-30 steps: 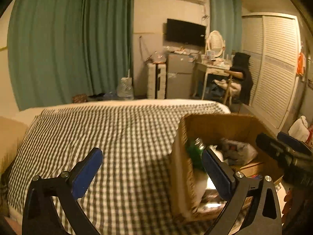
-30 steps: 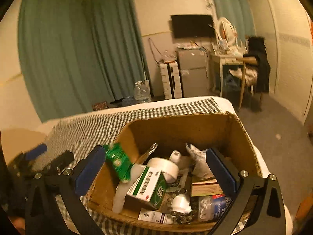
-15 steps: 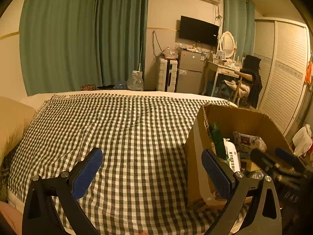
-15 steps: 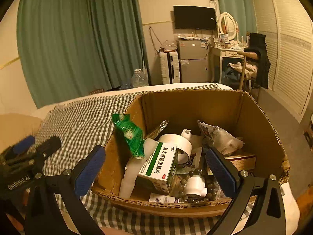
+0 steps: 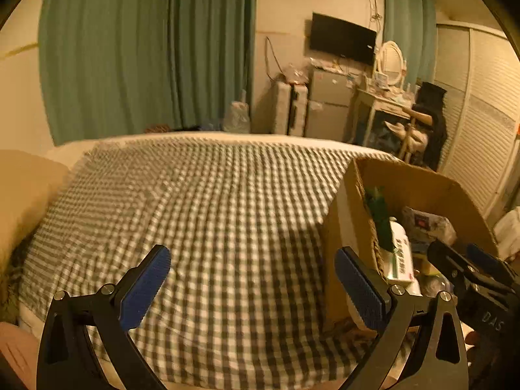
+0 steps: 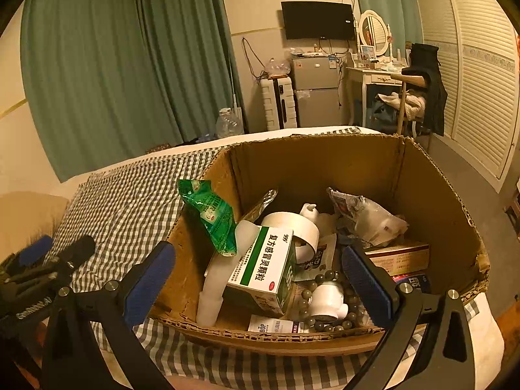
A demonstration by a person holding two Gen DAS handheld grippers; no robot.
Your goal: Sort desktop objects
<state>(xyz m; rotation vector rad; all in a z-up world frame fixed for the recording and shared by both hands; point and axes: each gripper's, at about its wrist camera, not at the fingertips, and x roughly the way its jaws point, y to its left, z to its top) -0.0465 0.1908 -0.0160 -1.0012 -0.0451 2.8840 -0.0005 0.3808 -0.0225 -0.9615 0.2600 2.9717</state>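
My right gripper point(image 6: 256, 279) hangs with its blue pads spread wide and nothing between them, poised over the near edge of the cardboard box point(image 6: 325, 162), which sits on the checked bedspread point(image 6: 130, 208). Inside the box, directly ahead of the pads, a green-and-white medicine carton point(image 6: 265, 268) leans against a roll of white tape point(image 6: 294, 227); a green foil packet point(image 6: 211, 214) pokes up at the box's left wall, a string of dark beads point(image 6: 328, 312) circles a small white figure near the front wall, and a crumpled plastic bag point(image 6: 367, 217) lies toward the right wall. My left gripper point(image 5: 253, 284) is also wide open and empty, held over the bedspread point(image 5: 211, 211) just left of the box point(image 5: 344, 221). Beyond the box, green curtains point(image 6: 113, 65) cover the far wall.
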